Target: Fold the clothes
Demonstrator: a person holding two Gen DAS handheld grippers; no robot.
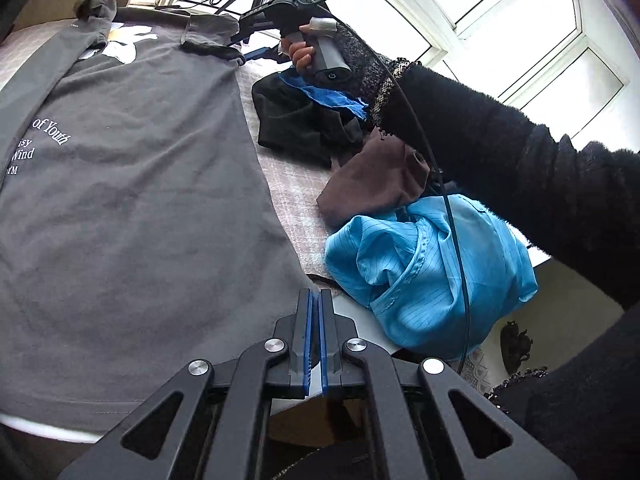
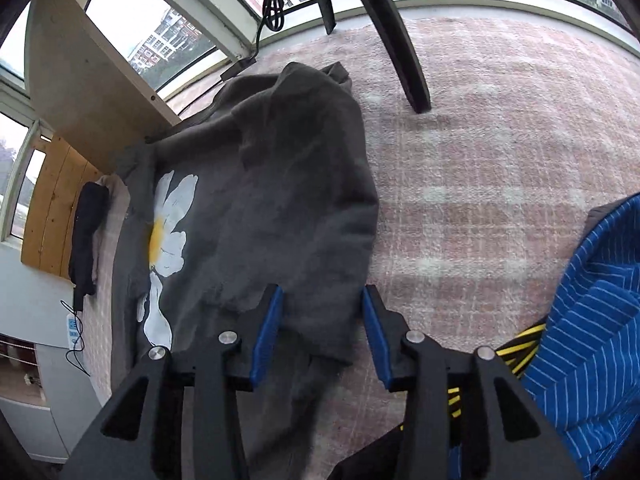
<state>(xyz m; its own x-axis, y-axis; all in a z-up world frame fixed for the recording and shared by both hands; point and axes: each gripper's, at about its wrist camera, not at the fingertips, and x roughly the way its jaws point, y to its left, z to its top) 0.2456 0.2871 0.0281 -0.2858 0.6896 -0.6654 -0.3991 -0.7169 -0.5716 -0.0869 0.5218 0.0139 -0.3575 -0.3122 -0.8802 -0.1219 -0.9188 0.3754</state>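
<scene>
On pink blanket [image 2: 500, 160], grey shirt [image 2: 272, 200] lies spread.

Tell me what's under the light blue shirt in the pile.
The light blue shirt lies over a brown garment's near edge and the checked blanket; anything else beneath is hidden.

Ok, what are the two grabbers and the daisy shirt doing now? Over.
Left gripper shut, empty, at grey daisy shirt hem. Right gripper open over folded sleeve. Pile of clothes beside shirt.

Pinkish checked blanket [image 2: 500, 168], black tripod leg [image 2: 400, 40]; white power strip [image 2: 72, 330], wooden panel [image 2: 48, 208], windows [image 1: 520, 20]
</scene>
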